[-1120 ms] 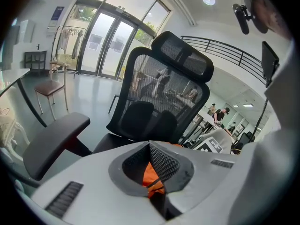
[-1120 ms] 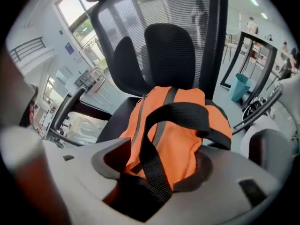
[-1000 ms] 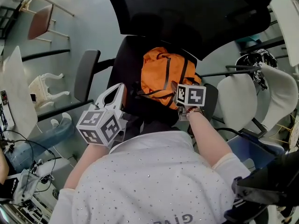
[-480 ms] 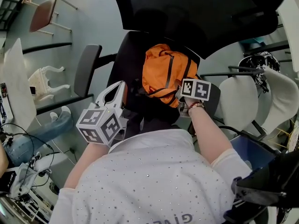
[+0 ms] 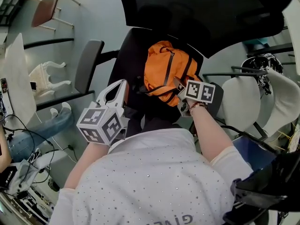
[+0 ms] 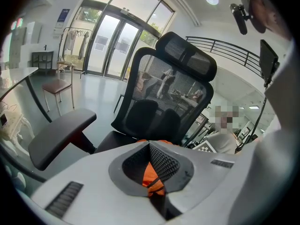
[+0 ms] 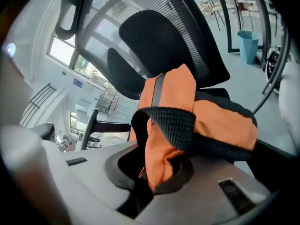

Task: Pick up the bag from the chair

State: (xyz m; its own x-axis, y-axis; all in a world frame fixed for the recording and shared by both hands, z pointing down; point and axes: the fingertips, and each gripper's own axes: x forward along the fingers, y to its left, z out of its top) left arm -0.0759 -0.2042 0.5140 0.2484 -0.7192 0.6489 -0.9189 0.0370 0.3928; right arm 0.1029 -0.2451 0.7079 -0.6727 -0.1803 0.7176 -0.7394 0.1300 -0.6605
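An orange backpack (image 5: 166,71) with black straps lies on the seat of a black mesh office chair (image 5: 131,55). My right gripper (image 5: 181,90) is at the bag's near right corner. In the right gripper view, orange fabric (image 7: 159,158) and a black webbing strap (image 7: 171,121) run into the hollow between its jaws, which are shut on them. My left gripper (image 5: 123,84) hovers at the seat's left side, short of the bag. Its jaws meet at the tip (image 6: 150,145) and hold nothing. The bag (image 6: 149,175) shows through their hollow.
The chair's grey left armrest (image 5: 89,64) juts out beside my left gripper. A dark tabletop (image 5: 201,13) overhangs the chair back. White chairs (image 5: 241,102) stand at the right. At the left are a white table (image 5: 18,83), a seated person's leg (image 5: 42,135) and cables (image 5: 28,172).
My right gripper has shifted slightly right and away along the bag's corner. The bag and my left gripper have hardly moved.
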